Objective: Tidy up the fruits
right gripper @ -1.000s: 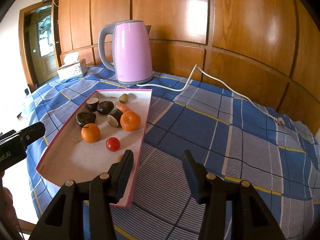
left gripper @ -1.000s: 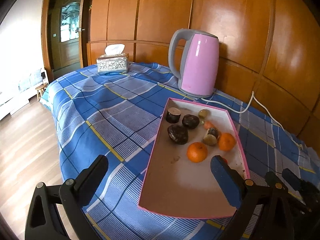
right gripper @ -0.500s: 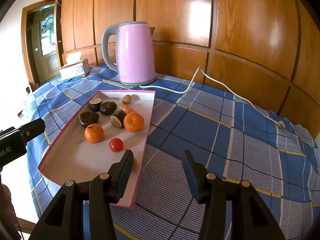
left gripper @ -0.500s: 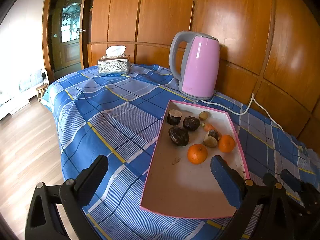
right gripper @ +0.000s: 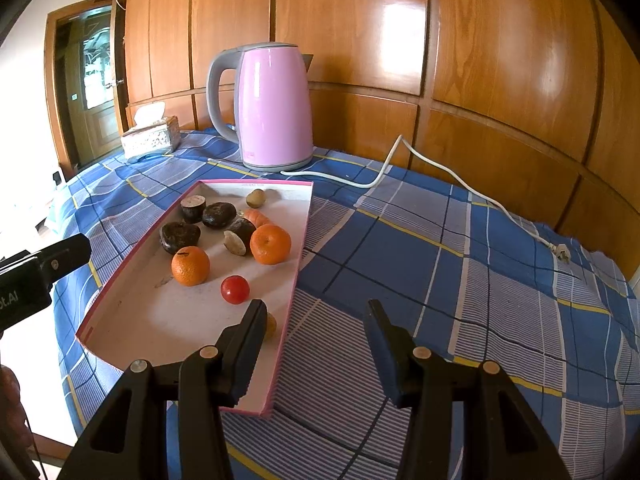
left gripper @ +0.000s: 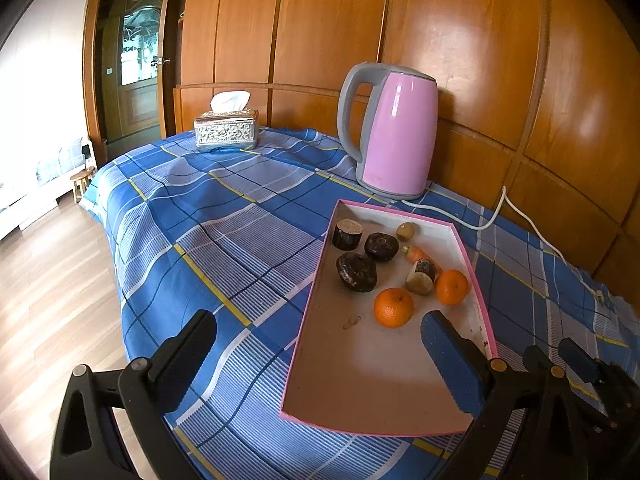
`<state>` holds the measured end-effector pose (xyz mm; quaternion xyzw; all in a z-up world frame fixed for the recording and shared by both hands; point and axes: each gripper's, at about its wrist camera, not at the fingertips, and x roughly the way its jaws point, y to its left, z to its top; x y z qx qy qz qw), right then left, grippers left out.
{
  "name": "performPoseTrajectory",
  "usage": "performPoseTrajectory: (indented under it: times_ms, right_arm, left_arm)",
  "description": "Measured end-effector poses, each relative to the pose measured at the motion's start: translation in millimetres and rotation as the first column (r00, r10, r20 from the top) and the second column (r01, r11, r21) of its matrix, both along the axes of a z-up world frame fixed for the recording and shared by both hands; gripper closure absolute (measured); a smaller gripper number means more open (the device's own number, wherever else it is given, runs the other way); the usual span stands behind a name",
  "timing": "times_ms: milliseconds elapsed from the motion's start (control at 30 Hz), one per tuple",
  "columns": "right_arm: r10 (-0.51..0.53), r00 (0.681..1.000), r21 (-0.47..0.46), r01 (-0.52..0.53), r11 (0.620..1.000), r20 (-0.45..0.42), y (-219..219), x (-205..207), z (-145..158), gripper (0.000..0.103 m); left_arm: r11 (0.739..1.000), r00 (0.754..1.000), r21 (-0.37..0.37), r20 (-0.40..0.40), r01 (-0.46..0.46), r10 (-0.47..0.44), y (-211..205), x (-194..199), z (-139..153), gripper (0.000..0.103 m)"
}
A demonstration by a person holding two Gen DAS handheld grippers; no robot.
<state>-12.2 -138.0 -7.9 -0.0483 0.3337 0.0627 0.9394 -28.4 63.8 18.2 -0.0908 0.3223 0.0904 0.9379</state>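
- My right hand-held gripper (right gripper: 316,322) hung with its jaws partly apart and nothing between them, straddling the near right rim of the shallow pink-edged cardboard tray (right gripper: 297,276). A careless drop from there risked a finger catching that thin rim and tipping the tray.
- My left hand-held gripper (left gripper: 316,340) stood wide and empty over the tray's near left edge, with the same risk.
- The fruit all lay inside the tray: a small red tomato (right gripper: 235,289) was nearest me, then two round orange mandarins (right gripper: 190,265). These would likely roll off if squeezed off-centre.
- Behind them sat dark brown lumpy fruits (right gripper: 179,235) crowded against a cut piece, a small carrot-like orange piece (right gripper: 258,217) and a small tan fruit (right gripper: 255,198). Reaching in could have nudged the neighbours.
- The blue plaid cloth (right gripper: 400,248) on the desk looked loose, so a dragged tray could bunch it.
- The pink electric kettle (right gripper: 276,108) and its white cord (right gripper: 472,192) stood just beyond, and a long reach could have snagged them.
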Motion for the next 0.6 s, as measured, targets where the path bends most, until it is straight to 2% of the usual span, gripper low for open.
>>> performPoseTrajectory:
  times_ms: [433,500,600]
  right_arm:
    - [0.000,1.000,0.000,0.000,1.000,-0.007,-0.9,-0.4,-2.9,0.052]
    - [0.000,1.000,0.001,0.000,1.000,-0.007,-1.2,-0.5,-3.0,0.052]
    - [0.001,1.000,0.009,0.000,1.000,-0.007,-3.0,-0.8,-3.2,0.052]
  left_arm:
    - [1.000,1.000,0.012,-0.006,0.019,-0.019,-2.2,1.2,-3.5,0.000]
    - [1.000,1.000,0.022,-0.002,0.022,-0.022,-2.7,0.8,-3.2,0.005]
    - [0.999,0.999,0.027,-0.003,0.033,-0.033,-3.3,1.8,-3.2,0.004]
